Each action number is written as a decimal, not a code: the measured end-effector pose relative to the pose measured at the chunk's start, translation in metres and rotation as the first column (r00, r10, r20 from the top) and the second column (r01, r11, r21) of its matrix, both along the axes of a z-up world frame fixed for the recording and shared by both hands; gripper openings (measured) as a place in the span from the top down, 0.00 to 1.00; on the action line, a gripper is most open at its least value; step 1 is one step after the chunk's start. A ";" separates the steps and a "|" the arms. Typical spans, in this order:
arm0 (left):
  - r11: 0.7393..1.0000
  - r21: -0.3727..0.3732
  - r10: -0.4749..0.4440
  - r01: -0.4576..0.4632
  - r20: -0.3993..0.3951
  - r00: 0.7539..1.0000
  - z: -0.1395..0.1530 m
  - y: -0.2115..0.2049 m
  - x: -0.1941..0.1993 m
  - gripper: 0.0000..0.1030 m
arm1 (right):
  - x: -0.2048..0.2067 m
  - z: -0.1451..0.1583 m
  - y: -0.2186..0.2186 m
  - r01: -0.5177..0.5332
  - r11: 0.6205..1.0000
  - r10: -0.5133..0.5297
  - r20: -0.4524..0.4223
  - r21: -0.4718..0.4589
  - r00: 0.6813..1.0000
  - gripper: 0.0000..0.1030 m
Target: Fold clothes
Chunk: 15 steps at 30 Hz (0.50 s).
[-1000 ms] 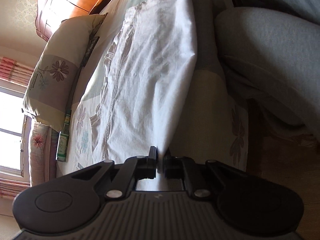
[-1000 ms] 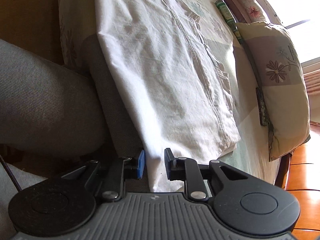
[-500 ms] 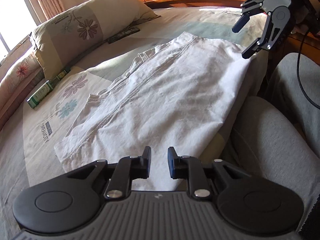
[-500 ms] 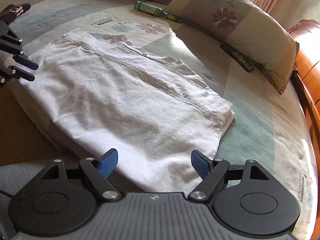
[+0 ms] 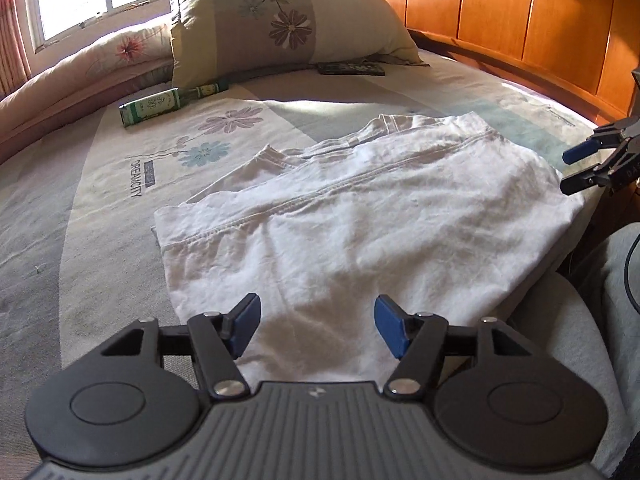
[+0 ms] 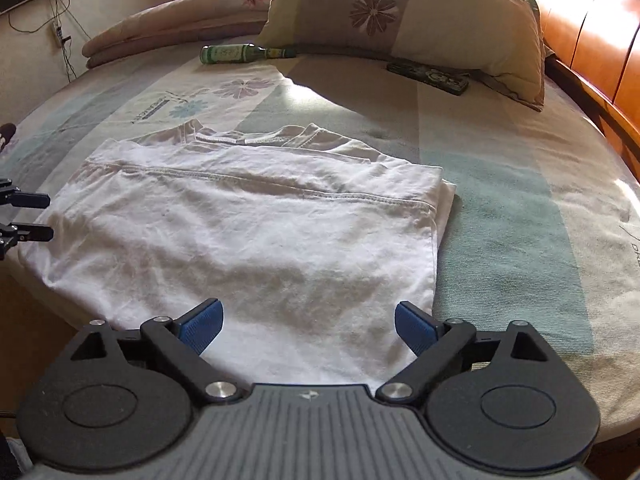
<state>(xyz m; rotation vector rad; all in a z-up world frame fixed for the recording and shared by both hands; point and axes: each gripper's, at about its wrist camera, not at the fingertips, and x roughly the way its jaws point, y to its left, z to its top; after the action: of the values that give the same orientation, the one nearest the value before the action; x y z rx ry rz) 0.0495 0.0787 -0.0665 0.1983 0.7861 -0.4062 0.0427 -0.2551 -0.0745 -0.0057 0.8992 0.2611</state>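
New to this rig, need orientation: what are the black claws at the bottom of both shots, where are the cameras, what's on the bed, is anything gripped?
No robot arm here: a person holds a two-finger gripper in each hand, and each carries a fisheye camera looking along its fingers. So each picture shows its own gripper at the bottom: the left gripper in the left wrist view, the right gripper in the right wrist view. Each also catches the other at the picture's edge.

On the bed lies a white garment, folded over, its near edge towards the person. Further back are a pillow, a green bottle lying on its side, and a dark flat thing by the pillow, perhaps a remote.

Nothing is gripped. Both pairs of jaws are opening, with the blue pads clear of the cloth.
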 end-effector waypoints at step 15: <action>0.976 -0.163 0.148 -0.145 0.009 0.989 0.007 0.020 0.045 0.31 | 0.019 -0.005 0.000 0.192 0.970 -0.203 0.066 0.149 0.977 0.00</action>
<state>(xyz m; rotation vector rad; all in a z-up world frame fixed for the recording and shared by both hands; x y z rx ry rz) 0.0946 0.0991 -0.0597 -0.0082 0.7381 -0.3259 0.0617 -0.2547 -0.0792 0.2037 0.7922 0.1372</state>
